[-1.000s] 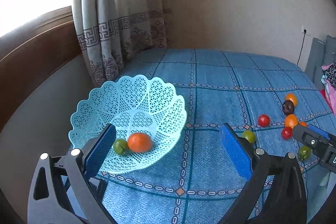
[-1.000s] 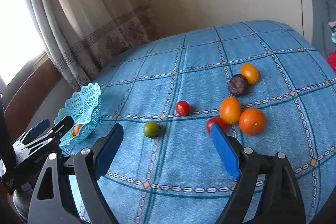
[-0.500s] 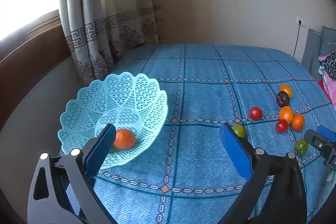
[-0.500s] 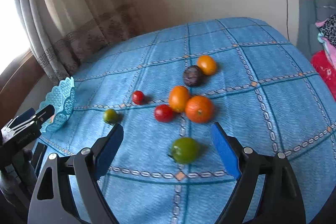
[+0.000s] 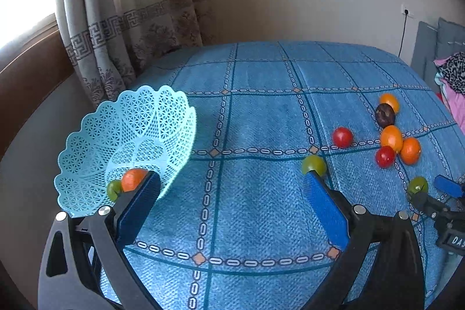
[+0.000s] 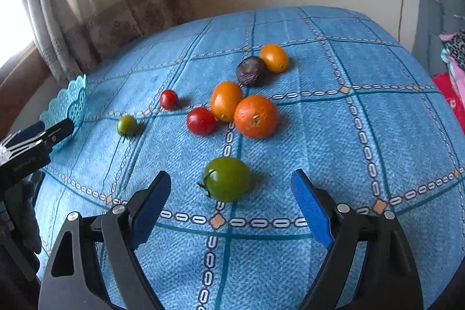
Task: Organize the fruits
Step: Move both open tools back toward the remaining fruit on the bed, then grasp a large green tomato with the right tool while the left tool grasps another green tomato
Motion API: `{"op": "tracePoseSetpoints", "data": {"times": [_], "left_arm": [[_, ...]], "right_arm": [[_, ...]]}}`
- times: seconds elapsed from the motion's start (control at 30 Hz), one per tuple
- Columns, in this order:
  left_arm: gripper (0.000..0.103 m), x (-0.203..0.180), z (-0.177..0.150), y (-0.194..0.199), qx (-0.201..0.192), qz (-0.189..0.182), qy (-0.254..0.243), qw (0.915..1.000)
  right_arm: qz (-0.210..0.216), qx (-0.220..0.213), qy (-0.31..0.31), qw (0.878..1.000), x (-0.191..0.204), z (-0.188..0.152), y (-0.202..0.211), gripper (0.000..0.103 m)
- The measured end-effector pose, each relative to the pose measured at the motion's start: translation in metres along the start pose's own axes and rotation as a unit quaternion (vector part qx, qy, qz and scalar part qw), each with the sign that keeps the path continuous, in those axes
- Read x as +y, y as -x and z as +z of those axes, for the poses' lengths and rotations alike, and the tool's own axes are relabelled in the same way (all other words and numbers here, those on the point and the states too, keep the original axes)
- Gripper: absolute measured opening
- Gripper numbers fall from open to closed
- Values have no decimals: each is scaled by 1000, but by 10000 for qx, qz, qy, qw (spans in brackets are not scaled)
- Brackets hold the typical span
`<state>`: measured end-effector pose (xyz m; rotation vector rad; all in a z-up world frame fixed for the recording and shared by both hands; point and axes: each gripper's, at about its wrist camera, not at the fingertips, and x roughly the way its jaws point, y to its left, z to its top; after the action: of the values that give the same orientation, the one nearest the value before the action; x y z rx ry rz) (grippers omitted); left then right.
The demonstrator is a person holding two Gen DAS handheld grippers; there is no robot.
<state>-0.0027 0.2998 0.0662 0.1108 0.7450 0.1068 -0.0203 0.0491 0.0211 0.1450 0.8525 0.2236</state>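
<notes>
In the right wrist view the right gripper [image 6: 231, 193] gapes wide and empty at lower centre, a green tomato [image 6: 227, 178] just past its tips. Mid-frame lie an orange [image 6: 255, 116] and 2 red tomatoes. The left gripper [image 5: 232, 191] is likewise spread, holding nothing; the turquoise basket [image 5: 125, 135] sits at left.

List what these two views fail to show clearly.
- Basket contents: left wrist view, the left gripper finger covers part of the orange fruit and green fruit; more could lie behind.
- Basket, right wrist view: seen edge-on, interior hidden.
- Right gripper: left wrist view, cut off by the frame edge.
</notes>
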Motion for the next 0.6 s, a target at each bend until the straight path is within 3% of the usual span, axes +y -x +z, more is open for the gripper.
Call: {"op": "tracePoseSetpoints", "data": {"times": [0.07,0.27,0.37,0.6], "left_arm": [[100,-4,0,-4,42,-10,-51,10000],[100,-16,0,-17,176,-32,-202,9996],[100,-21,0,-22,248,-82,-249,9993],[100,-45,1,-37,314,-310,-595,9973]], "right_arm": [[-72,30,153,9999,5,0,-3,83],[-278,237,375,9986,8,4,-18,50],[-255,199,387,9987,6,3,-16,39],[-114,178,232,9995,2,4,-12,38]]}}
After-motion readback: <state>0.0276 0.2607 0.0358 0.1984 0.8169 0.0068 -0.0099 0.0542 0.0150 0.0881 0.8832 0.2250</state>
